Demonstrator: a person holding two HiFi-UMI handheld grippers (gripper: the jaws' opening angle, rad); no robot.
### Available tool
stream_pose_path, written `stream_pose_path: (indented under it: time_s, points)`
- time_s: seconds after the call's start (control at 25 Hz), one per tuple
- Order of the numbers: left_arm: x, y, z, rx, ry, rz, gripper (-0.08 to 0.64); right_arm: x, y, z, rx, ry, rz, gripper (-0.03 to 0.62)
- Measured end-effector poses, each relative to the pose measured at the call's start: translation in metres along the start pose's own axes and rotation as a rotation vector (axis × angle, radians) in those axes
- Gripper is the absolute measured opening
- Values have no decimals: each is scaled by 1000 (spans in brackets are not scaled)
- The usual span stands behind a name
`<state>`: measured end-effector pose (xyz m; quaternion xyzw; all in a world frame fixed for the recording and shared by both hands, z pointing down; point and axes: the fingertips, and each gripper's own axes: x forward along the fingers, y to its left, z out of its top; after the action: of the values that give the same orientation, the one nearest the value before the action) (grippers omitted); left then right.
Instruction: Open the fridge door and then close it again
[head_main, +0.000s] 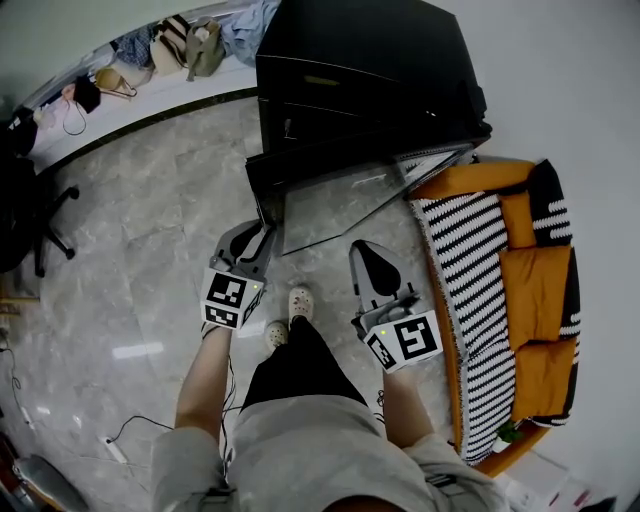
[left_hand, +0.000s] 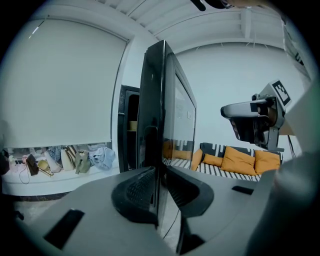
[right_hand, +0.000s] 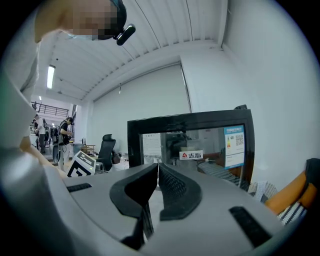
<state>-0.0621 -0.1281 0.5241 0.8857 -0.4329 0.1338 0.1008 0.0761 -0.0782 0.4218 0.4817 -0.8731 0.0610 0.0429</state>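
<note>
Floor (head_main: 150, 250) partly hidden beneath fridge door (head_main: 340, 200)

One fridge (head_main: 360, 80), two grippers (head_main: 266, 236) (head_main: 362, 250), one sofa (head_main: 470, 250), one office chair (head_main: 40, 225).

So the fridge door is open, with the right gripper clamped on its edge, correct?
No. The fridge door is open, but the left gripper is clamped on its edge, as the left gripper view shows; the right gripper is shut and empty.
</note>
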Motion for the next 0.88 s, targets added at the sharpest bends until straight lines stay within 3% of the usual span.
stream_pose_path:
  time_s: [0.88]
  points:
    - [-31, -67, -12, -35, -13, -57, 69, -44, 22, 7, 0, -32, -24, 17]
